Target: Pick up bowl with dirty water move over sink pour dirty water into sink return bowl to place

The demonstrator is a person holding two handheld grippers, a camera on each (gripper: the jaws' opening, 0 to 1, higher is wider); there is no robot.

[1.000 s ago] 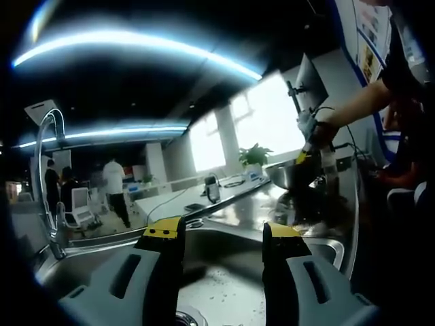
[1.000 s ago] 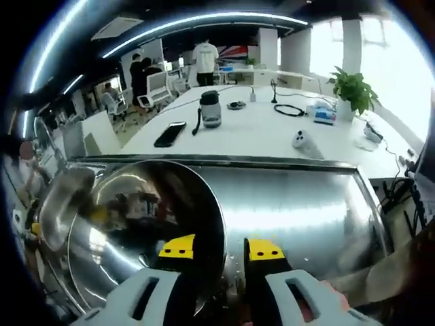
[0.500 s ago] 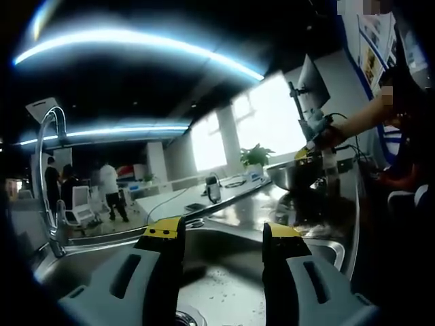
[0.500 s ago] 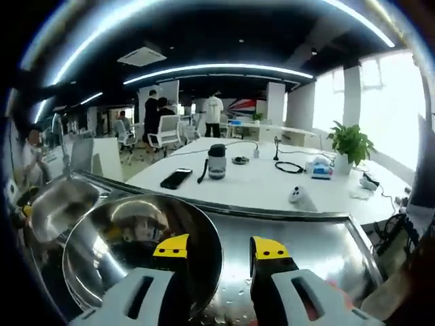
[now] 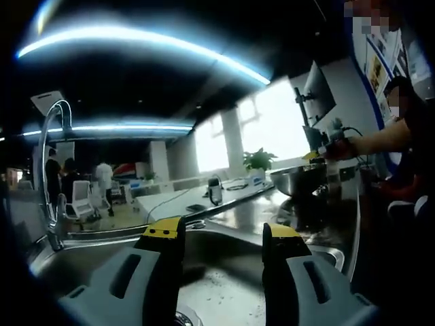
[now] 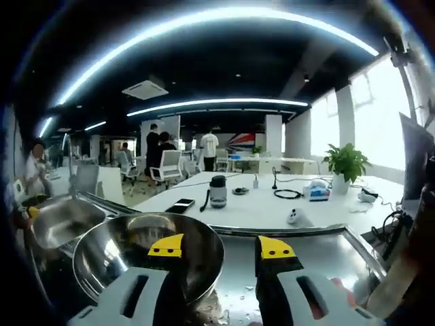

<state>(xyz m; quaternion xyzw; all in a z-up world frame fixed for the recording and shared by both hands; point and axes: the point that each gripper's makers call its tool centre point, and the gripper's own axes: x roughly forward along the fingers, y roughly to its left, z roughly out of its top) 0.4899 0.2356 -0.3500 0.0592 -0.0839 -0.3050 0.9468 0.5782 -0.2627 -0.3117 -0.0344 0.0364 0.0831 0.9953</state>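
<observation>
The steel bowl point(image 6: 136, 258) stands upright on the wet steel counter point(image 6: 326, 251), its inside shiny. My right gripper point(image 6: 221, 248) is open: one jaw stands over the bowl's inside, the other outside, and the rim lies in the wide gap between them. In the left gripper view the bowl point(image 5: 299, 180) is far right on the counter beside the sink point(image 5: 224, 285), with the right gripper point(image 5: 318, 155) at its rim and a person's arm behind. My left gripper point(image 5: 221, 231) hangs open over the sink basin, holding nothing.
A tall curved faucet point(image 5: 49, 170) rises at the sink's left end. The sink basin point(image 6: 61, 221) lies left of the bowl. Behind the counter, a white table point(image 6: 258, 207) carries a phone point(image 6: 180, 204), a bottle point(image 6: 217, 192), cables and a plant point(image 6: 345, 164). People stand far back.
The bowl has gone from tipped toward the sink to upright on the counter. The right jaws have spread apart. The right view has levelled upward. The left gripper has stayed over the sink.
</observation>
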